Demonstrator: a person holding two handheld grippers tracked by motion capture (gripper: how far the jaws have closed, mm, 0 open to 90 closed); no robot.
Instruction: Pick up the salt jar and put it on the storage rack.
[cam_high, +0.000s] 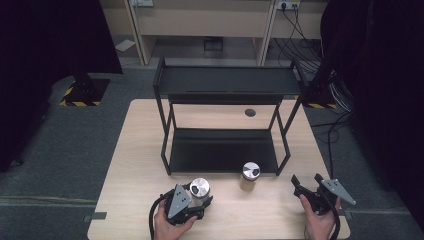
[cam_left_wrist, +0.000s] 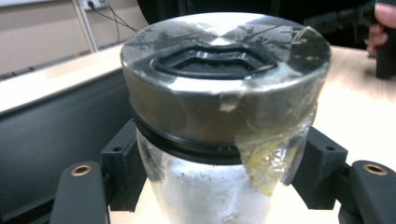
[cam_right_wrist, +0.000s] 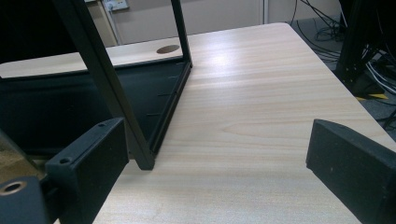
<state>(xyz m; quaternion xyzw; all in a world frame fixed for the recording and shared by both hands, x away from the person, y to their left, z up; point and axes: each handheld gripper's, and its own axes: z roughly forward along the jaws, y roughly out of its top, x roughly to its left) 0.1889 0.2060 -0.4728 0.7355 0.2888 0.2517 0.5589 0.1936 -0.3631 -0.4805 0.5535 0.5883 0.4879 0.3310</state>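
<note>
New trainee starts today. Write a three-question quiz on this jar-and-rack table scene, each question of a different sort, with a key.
1. True or false: the left gripper is shut on a glass jar with a metal lid.
2. Which best describes the right gripper? A: clamped on the rack leg. B: open, holding nothing. C: holding a jar.
3. Where does the second jar stand relative to the black two-tier rack?

Key
1. True; its pads press the glass below the lid.
2. B.
3. Upright on the wooden table, just in front of the rack's lower shelf, between the two grippers.
</note>
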